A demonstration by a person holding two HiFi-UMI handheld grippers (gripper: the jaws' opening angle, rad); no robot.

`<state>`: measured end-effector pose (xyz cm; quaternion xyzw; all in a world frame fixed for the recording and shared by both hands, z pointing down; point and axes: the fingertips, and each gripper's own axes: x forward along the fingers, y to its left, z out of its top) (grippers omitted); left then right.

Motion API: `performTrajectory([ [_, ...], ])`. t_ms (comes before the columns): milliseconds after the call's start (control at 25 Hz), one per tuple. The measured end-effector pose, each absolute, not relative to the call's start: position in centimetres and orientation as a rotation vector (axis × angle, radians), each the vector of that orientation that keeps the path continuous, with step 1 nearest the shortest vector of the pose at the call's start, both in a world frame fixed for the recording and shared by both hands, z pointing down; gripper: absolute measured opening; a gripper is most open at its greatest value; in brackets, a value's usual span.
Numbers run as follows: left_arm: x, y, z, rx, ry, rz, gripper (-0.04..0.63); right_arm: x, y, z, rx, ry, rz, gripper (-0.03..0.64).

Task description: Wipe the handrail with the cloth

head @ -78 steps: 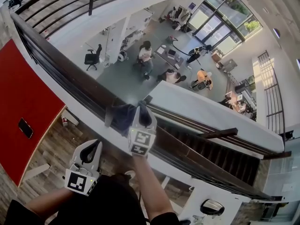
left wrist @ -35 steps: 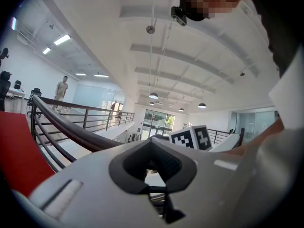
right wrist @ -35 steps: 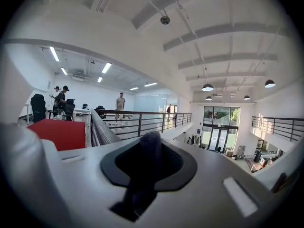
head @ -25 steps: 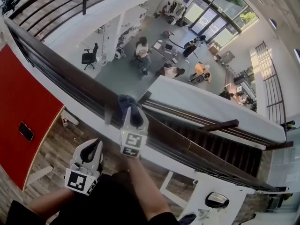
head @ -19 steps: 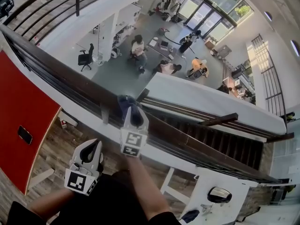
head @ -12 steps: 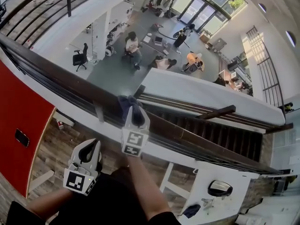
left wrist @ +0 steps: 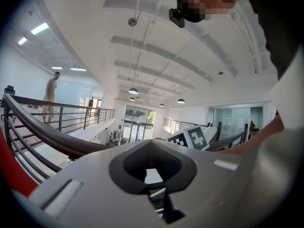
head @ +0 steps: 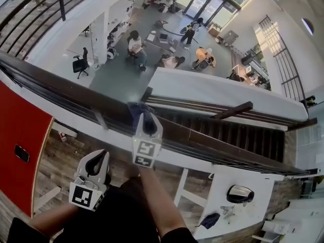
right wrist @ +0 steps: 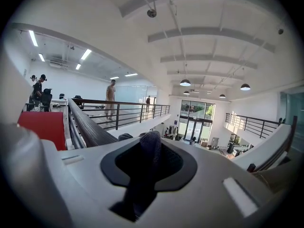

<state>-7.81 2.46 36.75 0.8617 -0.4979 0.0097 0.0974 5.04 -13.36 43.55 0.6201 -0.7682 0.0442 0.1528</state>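
Dark wood, the handrail [head: 66, 87] runs slantwise beneath my right gripper [head: 144, 119] and is cut off at both edges of the head view. The right gripper's fingers are clenched on the cloth [head: 136, 109], a dark blue-grey bunch sitting on top of the rail just beyond the fingertips. Most of it is hidden under the gripper's body, so I cannot make out its full shape.

In the right gripper view the cloth [right wrist: 145, 175] fills the gap between the fingers and pokes up past their tips. The handrail [right wrist: 88, 125] stretches away to the left of them. Where cloth meets wood lies below the gripper's body and does not show there.

My left gripper [head: 100, 157] hangs on my side of the rail, to the left of the right one and apart from the wood. Its own view shows the fingers pressed together on nothing, with only a thin slit below the meeting tips. To their left the handrail [left wrist: 47, 134] curves off. To their right one corner of the right gripper's marker cube [left wrist: 192, 139] peeks over the body, the rest hidden.

Past the rail, beyond both sets of fingers, people [head: 134, 43] on the lower floor [head: 116, 75] are too small to tell in any detail.
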Motion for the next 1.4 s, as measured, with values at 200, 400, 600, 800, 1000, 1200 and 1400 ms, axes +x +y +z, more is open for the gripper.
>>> performTrajectory([
  [200, -6.6, 2.4, 36.3, 2.555, -1.462, 0.041, -0.002, 7.0, -12.8, 43.1, 1.811, -2.197, 0.147, 0.069],
  [400, -6.5, 1.9, 36.0, 2.563, -1.459, 0.050, -0.002, 7.5, -12.6, 43.0, 1.827, -2.192, 0.144, 0.071],
  [600, -5.9, 1.8, 36.5, 2.571, -1.444, 0.072, -0.002, 8.6, -12.1, 43.5, 1.838, -2.186, 0.156, 0.071],
  [800, -4.5, 2.0, 36.1, 2.594, -1.414, 0.073, -0.002, 10.4, -11.6, 43.2, 1.846, -2.143, 0.155, 0.071],
  [1000, -3.6, 1.7, 36.4, 2.599, -1.393, 0.086, -0.002, 13.1, -11.0, 43.4, 1.875, -2.099, 0.153, 0.071],
  [1200, -2.4, 1.6, 36.2, 2.603, -1.371, 0.097, -0.002, 15.4, -10.5, 43.2, 1.900, -2.070, 0.153, 0.071],
  [1400, -1.0, 1.8, 36.5, 2.612, -1.346, 0.085, -0.002, 16.9, -10.2, 43.5, 1.913, -2.060, 0.163, 0.071],
])
